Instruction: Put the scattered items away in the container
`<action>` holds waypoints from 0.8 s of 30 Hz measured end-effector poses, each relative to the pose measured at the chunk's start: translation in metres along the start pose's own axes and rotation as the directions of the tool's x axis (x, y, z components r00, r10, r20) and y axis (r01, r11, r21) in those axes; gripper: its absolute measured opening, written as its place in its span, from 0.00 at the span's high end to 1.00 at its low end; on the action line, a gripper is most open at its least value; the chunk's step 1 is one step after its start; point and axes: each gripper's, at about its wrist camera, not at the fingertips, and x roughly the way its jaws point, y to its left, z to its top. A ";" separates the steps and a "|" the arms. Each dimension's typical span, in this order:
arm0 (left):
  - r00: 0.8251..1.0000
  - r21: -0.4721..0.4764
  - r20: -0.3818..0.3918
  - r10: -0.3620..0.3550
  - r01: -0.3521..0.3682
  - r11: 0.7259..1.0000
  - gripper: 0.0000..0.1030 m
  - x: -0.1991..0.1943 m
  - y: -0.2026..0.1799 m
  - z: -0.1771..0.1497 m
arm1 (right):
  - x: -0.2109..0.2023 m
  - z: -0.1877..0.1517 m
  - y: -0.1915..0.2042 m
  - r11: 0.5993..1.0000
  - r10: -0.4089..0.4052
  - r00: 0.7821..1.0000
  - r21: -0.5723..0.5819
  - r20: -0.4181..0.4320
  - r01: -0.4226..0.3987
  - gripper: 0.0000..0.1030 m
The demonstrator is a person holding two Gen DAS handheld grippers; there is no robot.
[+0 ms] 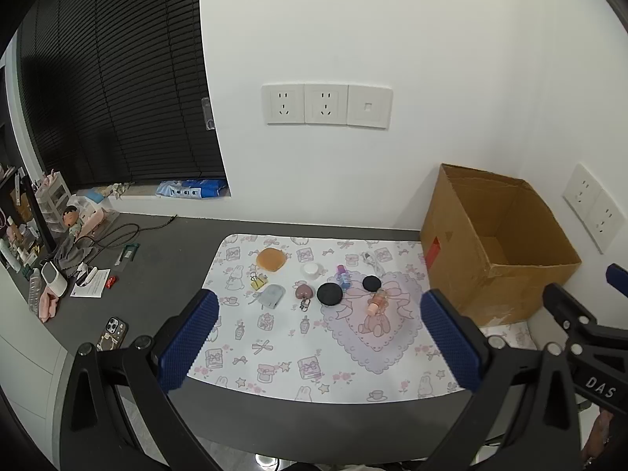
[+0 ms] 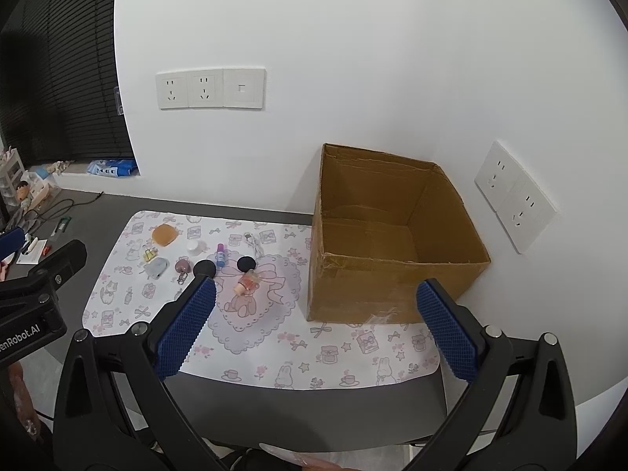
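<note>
An open brown cardboard box (image 1: pixel 522 278) (image 2: pixel 392 282) stands empty at the right of a patterned mat (image 1: pixel 274 353) (image 2: pixel 298 337). Small items lie scattered on the mat: an orange puff (image 1: pixel 271 259) (image 2: pixel 163 234), a white jar (image 1: pixel 311 269), a yellow clip (image 1: pixel 257 281), a grey pouch (image 1: pixel 272 295), a brown keychain (image 1: pixel 303 293), two black discs (image 1: pixel 329 294) (image 1: pixel 371 283), a small blue bottle (image 1: pixel 343 276) (image 2: pixel 220 254) and a peach bottle (image 1: pixel 376 301) (image 2: pixel 245 283). My left gripper (image 1: pixel 320 349) and right gripper (image 2: pixel 316 327) are open, empty, above the mat's near edge.
A white cable (image 1: pixel 371 262) lies on the mat near the back. Left of the mat the dark desk holds a phone (image 1: pixel 114 331), papers, cords, a doll (image 1: pixel 71 218) and clutter. White walls with sockets (image 1: pixel 325 105) stand close behind and to the right.
</note>
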 end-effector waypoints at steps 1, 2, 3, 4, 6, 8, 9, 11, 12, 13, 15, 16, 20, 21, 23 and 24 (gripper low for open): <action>1.000 0.001 0.001 0.003 -0.003 1.000 0.00 0.000 0.000 0.000 | 0.000 0.000 0.000 1.000 0.000 1.000 0.000 0.000 0.000 0.00; 1.000 0.002 0.002 0.003 -0.003 1.000 0.00 0.000 0.000 0.000 | 0.000 0.000 0.000 1.000 0.000 1.000 0.000 0.000 0.000 0.00; 1.000 0.002 0.004 0.002 -0.002 1.000 0.00 0.000 0.001 0.000 | 0.000 0.000 0.000 1.000 0.000 1.000 -0.001 -0.001 0.000 0.00; 1.000 0.003 0.006 0.002 -0.002 1.000 0.00 0.000 0.001 0.000 | 0.000 0.000 0.000 1.000 0.000 1.000 -0.001 0.000 0.000 0.00; 1.000 0.004 0.009 0.002 -0.002 1.000 0.00 0.000 0.002 0.000 | 0.000 0.000 0.000 1.000 0.002 1.000 0.000 0.000 -0.002 0.00; 1.000 0.003 0.008 0.003 -0.003 1.000 0.00 0.000 0.001 0.000 | 0.000 0.000 0.000 1.000 -0.001 1.000 0.000 0.000 0.001 0.00; 1.000 0.003 0.008 0.003 -0.003 1.000 0.00 0.000 0.001 -0.001 | 0.000 0.000 0.000 1.000 0.000 1.000 0.001 0.001 0.000 0.00; 1.000 0.003 0.005 0.002 -0.002 1.000 0.00 0.000 0.002 0.000 | 0.000 0.001 0.000 1.000 0.000 1.000 0.001 0.000 0.000 0.00; 1.000 0.004 0.005 0.002 -0.002 1.000 0.00 0.001 0.002 0.001 | 0.000 0.001 0.000 1.000 -0.001 1.000 0.001 0.000 0.001 0.00; 1.000 0.005 0.006 0.001 -0.001 1.000 0.00 0.000 0.002 0.001 | 0.000 0.001 0.000 1.000 0.000 1.000 0.001 0.001 0.000 0.00; 1.000 0.007 0.007 0.001 -0.001 1.000 0.00 0.000 0.003 0.000 | 0.000 0.001 0.000 1.000 0.001 1.000 0.000 0.001 -0.001 0.00; 1.000 0.008 0.008 0.002 -0.002 1.000 0.00 0.000 0.003 0.000 | 0.000 0.001 0.000 1.000 0.002 1.000 0.000 0.000 -0.002 0.00; 1.000 0.004 0.001 0.004 -0.004 1.000 0.00 0.003 0.006 0.001 | 0.001 0.001 0.003 1.000 0.001 1.000 -0.003 -0.004 -0.001 0.00; 1.000 0.001 -0.001 0.006 -0.006 1.000 0.00 0.004 0.007 0.001 | 0.002 0.001 0.004 1.000 0.001 1.000 -0.004 -0.006 -0.001 0.00; 1.000 -0.004 -0.003 0.008 -0.008 1.000 0.00 0.005 0.008 0.001 | 0.004 0.002 0.005 1.000 0.003 1.000 -0.005 -0.011 -0.003 0.00; 1.000 -0.006 -0.004 0.010 -0.010 1.000 0.00 0.007 0.009 0.001 | 0.005 0.002 0.006 1.000 0.004 1.000 -0.006 -0.012 -0.004 0.00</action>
